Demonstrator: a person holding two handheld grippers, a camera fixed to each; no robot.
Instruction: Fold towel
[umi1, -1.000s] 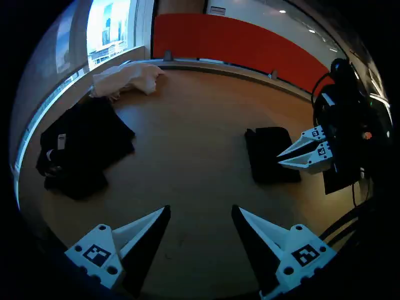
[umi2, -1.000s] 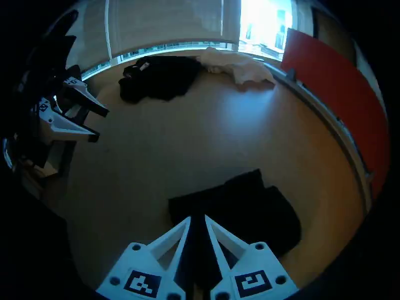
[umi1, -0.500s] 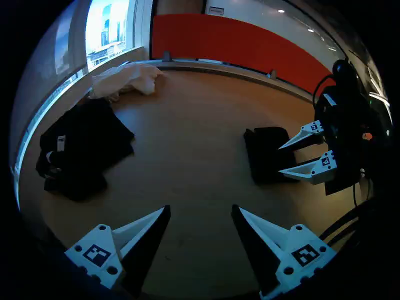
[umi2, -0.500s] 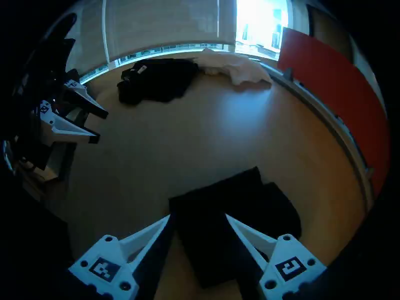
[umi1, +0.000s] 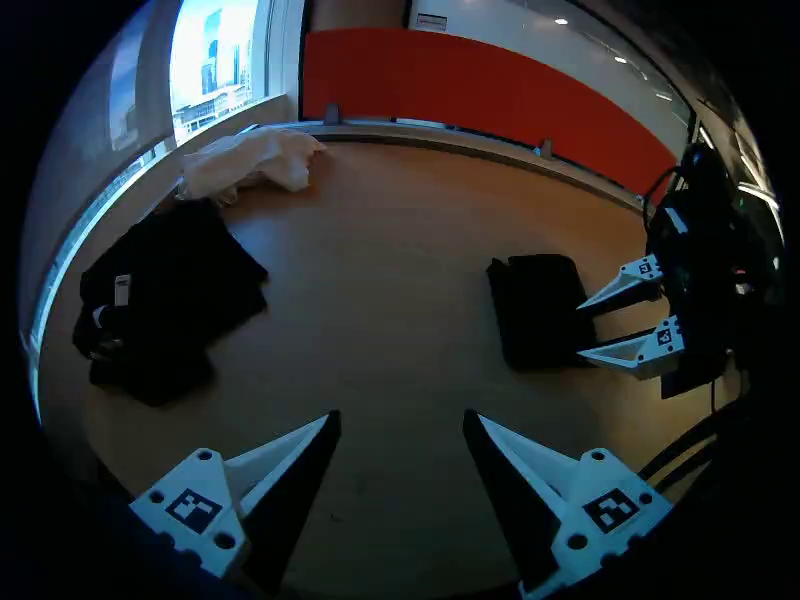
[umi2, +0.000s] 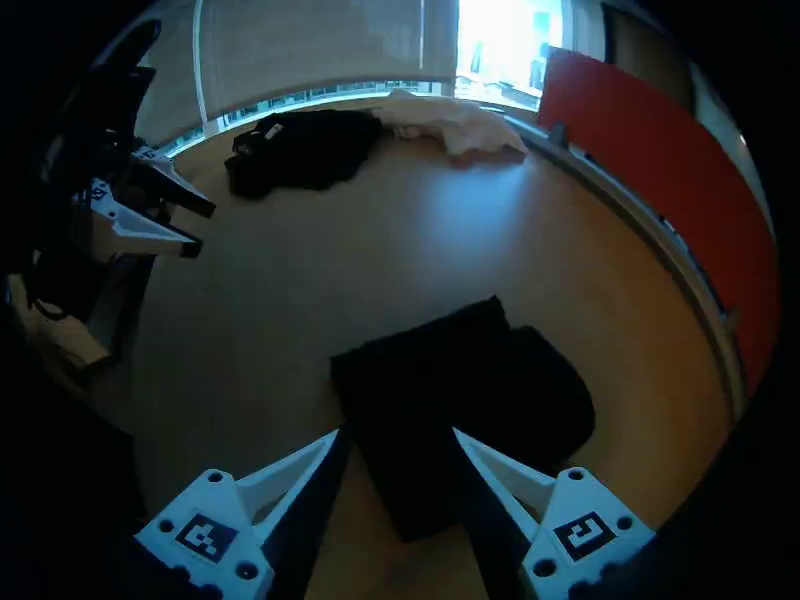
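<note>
Left gripper view: the left gripper is low in front, over the bare wooden table. Its two fingers stand wide apart with nothing between them. The folded black towel lies flat on the table toward the right, well apart from this gripper. Just beside the towel's right edge is the right gripper. Its fingers are also spread and, as far as I can tell, they do not press on the cloth. At the far left lies a black heap of cloth. Behind it, near the window, is a pale cloth in a loose bundle.

Right gripper view: the right gripper has its fingers parted. The near edge of the folded black towel lies between the tips and just beyond them, and neither finger presses on it. The towel looks like a thick packet, with a flat oblong part in front and a rounder bulge behind. The left gripper is far off at the left, parted and empty.

I judge the towel to be soft, light and limp, and not fragile. Its layers may slide over each other when it is lifted. The best hold is probably at a corner or along an edge, pinching all layers together. A pinch in the middle would likely raise only one fold and let the rest hang.

By count there are two grippers, one folded towel, one pale cloth and one black heap. How many pieces are in the heap I cannot tell.
</note>
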